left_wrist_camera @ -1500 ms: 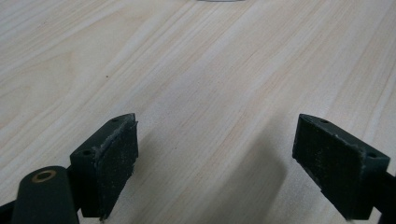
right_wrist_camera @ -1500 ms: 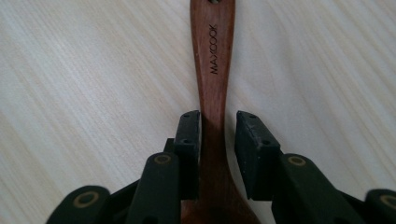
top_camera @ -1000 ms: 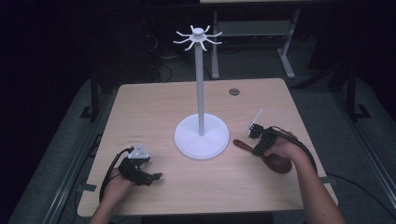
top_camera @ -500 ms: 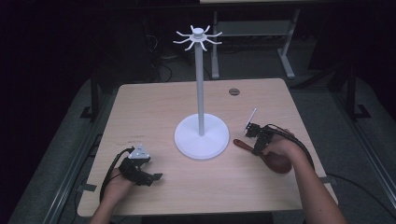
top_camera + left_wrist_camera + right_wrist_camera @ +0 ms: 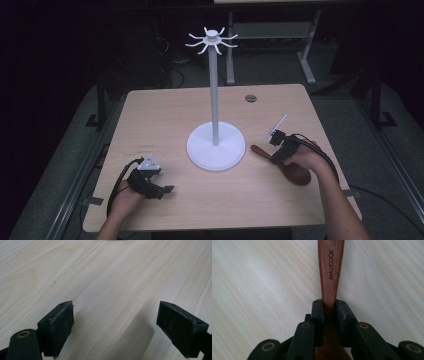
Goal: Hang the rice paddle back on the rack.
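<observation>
Wooden spoon [image 5: 330,272] lies clenched in right gripper [image 5: 329,307] fingers beside white stand [image 5: 216,145] (left gripper [image 5: 115,325] fingers released).

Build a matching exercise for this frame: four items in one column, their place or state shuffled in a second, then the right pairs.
Items
1. wooden spoon
2. white stand
3. left gripper
4. right gripper

Place or state
A. open above bare tabletop
B. upright at the middle of the table
C. shut on a handle
D. lying flat, gripped by its handle

Pairs: 1-D, 2-B, 3-A, 4-C
</observation>
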Motion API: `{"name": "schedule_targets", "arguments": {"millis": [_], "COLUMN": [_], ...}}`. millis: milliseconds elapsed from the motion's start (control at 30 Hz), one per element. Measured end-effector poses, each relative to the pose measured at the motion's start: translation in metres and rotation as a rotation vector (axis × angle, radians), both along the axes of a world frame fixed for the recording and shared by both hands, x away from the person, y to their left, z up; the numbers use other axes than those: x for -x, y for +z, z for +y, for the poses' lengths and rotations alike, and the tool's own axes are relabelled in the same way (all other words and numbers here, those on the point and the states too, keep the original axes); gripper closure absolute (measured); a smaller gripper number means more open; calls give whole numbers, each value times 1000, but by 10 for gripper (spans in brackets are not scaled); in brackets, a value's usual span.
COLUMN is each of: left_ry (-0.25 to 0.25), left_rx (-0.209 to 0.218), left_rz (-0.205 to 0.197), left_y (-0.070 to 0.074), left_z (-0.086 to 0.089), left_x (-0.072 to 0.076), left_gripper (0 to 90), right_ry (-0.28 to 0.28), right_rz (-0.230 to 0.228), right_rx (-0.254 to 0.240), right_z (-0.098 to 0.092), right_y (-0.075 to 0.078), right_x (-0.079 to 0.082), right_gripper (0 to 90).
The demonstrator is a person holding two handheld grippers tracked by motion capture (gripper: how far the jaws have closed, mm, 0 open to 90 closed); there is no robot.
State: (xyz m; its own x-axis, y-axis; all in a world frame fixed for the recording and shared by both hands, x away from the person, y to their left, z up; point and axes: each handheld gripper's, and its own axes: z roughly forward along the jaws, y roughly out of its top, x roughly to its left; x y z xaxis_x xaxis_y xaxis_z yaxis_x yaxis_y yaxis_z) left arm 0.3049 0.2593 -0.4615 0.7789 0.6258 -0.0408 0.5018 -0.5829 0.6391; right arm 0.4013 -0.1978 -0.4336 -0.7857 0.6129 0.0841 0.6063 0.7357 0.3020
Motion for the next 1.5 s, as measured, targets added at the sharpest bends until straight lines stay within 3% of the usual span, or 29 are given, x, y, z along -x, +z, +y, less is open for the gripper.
{"name": "schedule_targets", "arguments": {"millis": [100,233,333,567,700,833,1067,1267,1500], "left_ry": [0,-1,-4,6,12,22,23,23,28], "left_rx": [-2,0,0,16,15,18,11,8,11], "left_rz": [1,1,0,-2,-2,5,-8,-15,-5], "left_y": [0,0,0,0,0,0,1,1,1], "left_z": [0,1,1,1,2,3,5,5,6], "left_x": [0,-1,0,0,0,0,0,0,-1], "left_gripper": [139,139,139,139,139,139,139,139,139], "right_ry": [-24,-57,-54,-95,-83,-87,-86,-88,-92], "right_rz": [-29,-103,-148,-243,-286,-319,-369,-408,-433], "right_rx": [-63,-156,-203,-385,-511,-587,-636,-723,-755], "right_z": [-5,-13,-16,-31,-41,-47,-49,-52,-52], "right_y": [4,11,16,25,26,28,30,34,34], "right_x": [3,10,15,26,29,30,32,35,34], "right_gripper": [777,777,777,778,778,779,779,779,778]}}
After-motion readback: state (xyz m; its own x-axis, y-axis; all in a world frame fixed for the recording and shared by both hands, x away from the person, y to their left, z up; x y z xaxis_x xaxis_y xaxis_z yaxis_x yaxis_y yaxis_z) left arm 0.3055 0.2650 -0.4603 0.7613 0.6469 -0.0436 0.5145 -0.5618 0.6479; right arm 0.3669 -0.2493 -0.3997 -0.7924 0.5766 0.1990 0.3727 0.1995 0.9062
